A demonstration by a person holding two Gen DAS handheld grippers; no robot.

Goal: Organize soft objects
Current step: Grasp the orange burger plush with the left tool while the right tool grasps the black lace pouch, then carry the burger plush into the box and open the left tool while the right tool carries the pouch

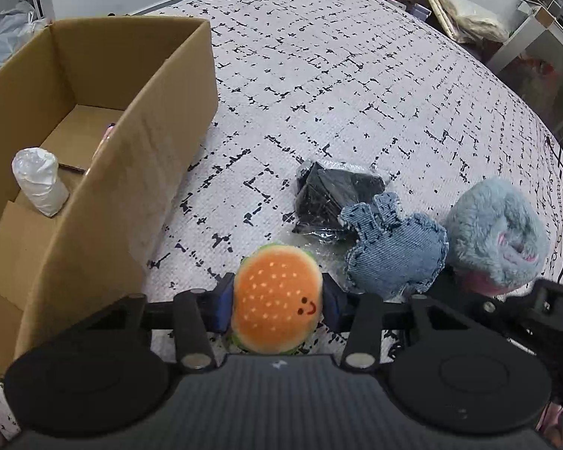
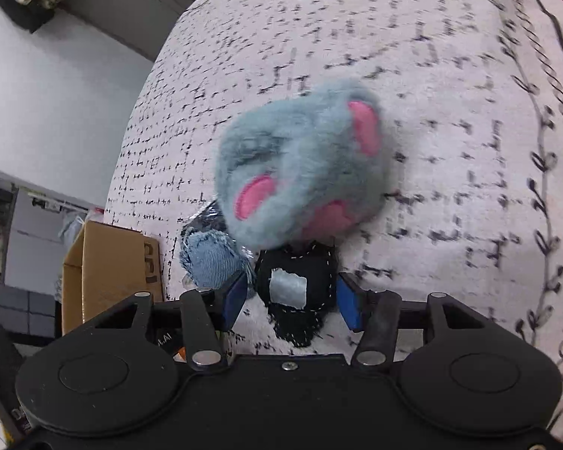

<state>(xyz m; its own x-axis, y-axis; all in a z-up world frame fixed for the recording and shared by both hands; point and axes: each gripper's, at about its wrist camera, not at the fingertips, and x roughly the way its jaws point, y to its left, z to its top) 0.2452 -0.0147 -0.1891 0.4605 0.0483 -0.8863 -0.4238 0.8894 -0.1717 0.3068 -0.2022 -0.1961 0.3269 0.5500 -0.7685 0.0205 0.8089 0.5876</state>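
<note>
From the left wrist, my left gripper (image 1: 277,300) is clamped on the burger plush (image 1: 277,298), held just above the bedspread (image 1: 356,75) near its front edge. The cardboard box (image 1: 139,172) stands open to the left, a white wrapped roll (image 1: 41,182) already inside. I judge this step to be carrying the burger over; the next move calls for lifting it clear of the near wall, then letting go.

From the right wrist, my right gripper (image 2: 292,296) has its fingers apart around a black stitched pouch (image 2: 296,292), not pressing it. The blue furry plush (image 2: 304,168) lies just beyond, the denim piece (image 2: 214,262) to the left. Closing would take the pouch.
</note>
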